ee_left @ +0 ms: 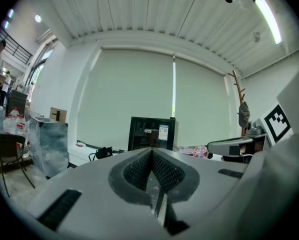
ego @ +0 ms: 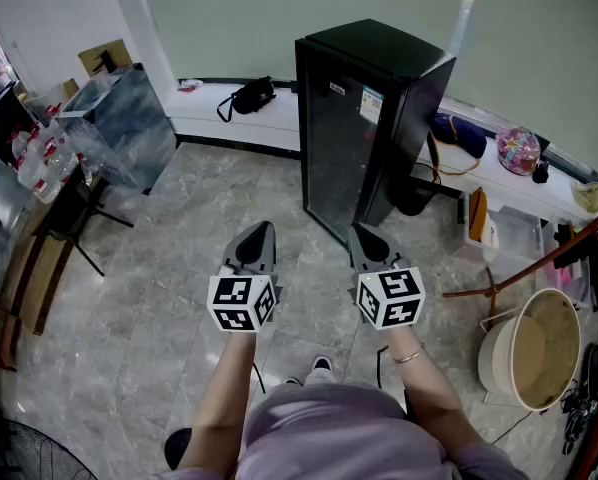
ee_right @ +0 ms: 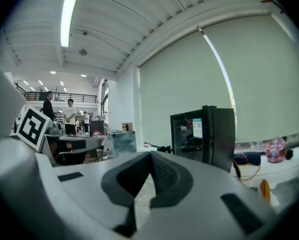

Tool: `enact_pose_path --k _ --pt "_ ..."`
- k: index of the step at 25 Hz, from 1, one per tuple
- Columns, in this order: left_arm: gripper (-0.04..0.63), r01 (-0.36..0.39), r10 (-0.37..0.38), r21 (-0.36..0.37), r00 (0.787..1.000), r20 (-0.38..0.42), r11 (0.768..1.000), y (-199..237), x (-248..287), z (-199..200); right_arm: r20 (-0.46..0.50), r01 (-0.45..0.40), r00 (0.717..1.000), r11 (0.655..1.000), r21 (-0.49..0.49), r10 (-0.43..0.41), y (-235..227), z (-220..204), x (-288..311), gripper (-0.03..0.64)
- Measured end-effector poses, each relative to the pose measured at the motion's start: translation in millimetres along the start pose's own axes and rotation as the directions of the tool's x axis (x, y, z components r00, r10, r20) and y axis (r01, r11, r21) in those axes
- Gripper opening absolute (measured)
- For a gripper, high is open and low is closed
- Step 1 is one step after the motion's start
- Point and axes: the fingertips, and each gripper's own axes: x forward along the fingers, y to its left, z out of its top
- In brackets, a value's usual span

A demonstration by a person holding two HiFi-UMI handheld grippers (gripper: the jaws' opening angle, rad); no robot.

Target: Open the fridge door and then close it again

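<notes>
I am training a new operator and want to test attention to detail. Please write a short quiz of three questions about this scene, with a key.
1. True or false: the fridge door stands open.
2. The left gripper and the right gripper are: A) both open; B) both shut and empty; C) both shut on the door.
3. In the head view, what lies on the white ledge left of the fridge?
Key: 1 false, the door is closed. 2 B. 3 a black bag.
</notes>
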Motion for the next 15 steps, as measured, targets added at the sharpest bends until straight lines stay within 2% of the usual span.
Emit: enact_pose_path --k 9,12,15 --pt "0.002 -0.027 0.027 -0.035 1.0 -0.013 0.999 5 -8 -13 0.004 -0.014 1.0 1.0 0.005 0.014 2 -8 -4 -0.005" --pt "0.012 -0.039 0.038 -0.042 0.999 -0.018 0.998 10 -13 -15 -0.001 -0.025 1.0 1.0 0.017 0.025 3 -10 -3 0.031" --pt "0.07 -0.056 0.056 -0.045 0.998 -0.019 0.997 15 -16 -18 -0.011 -0.044 0.999 0.999 0.018 0.044 6 -12 0 0.082"
